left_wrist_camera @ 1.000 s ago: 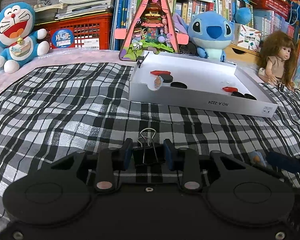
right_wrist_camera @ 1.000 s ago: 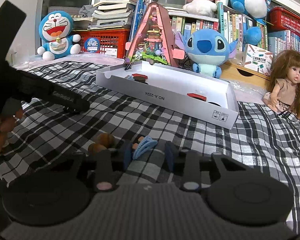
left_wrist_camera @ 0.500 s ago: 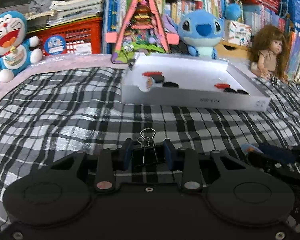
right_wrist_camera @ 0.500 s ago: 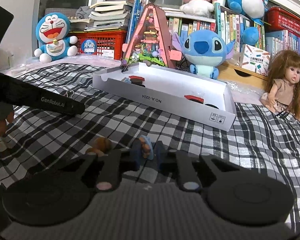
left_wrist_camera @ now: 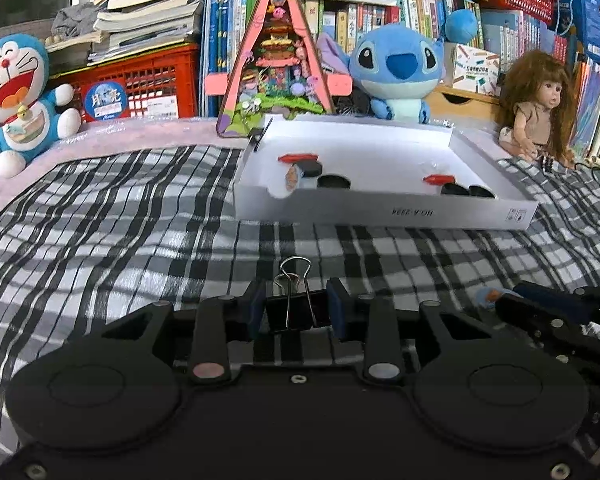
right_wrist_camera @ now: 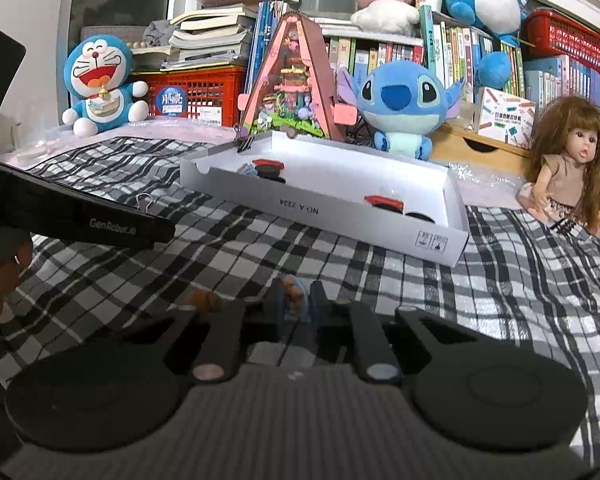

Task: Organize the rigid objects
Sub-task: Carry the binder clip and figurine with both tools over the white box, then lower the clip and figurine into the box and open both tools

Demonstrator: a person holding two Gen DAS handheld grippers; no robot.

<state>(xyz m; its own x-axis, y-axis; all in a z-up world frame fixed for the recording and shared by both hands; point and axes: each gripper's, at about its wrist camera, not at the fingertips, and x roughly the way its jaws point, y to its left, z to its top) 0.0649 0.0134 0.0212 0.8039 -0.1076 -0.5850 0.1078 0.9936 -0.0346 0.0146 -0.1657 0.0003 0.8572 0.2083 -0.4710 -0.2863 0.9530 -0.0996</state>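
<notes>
A black-and-white plaid cloth (left_wrist_camera: 112, 216) covers the surface in front of me, wrinkled and soft, with a pale pink cover showing at its far edge. Behind it runs a crowded bookshelf (right_wrist_camera: 452, 52) with a red plastic crate (left_wrist_camera: 148, 84), a Doraemon plush (left_wrist_camera: 16, 96), a blue Stitch plush (right_wrist_camera: 404, 108), a pink triangular dollhouse (left_wrist_camera: 278, 64) and a long-haired doll (right_wrist_camera: 568, 168) seated at the right. A shallow white cardboard box (left_wrist_camera: 380, 212) lies on the cloth, holding small round black pieces and flat red-topped ones. My left tool (left_wrist_camera: 296, 312) stands narrowly apart, its blue pads clamped on the flat sides of a black binder clip (left_wrist_camera: 290, 312), whose shiny wire loops stick up ahead of the fingers; the clip sits low over the cloth, well short of the box. My right tool (right_wrist_camera: 296, 308) has just been closing and now pinches a small blue and orange figure (right_wrist_camera: 294, 300) between its fingers, right down at the cloth. Just left of it a small brown rounded piece (right_wrist_camera: 204, 301) rests on the plaid. From the right wrist view, my left tool's black arm crosses the left side.
</notes>
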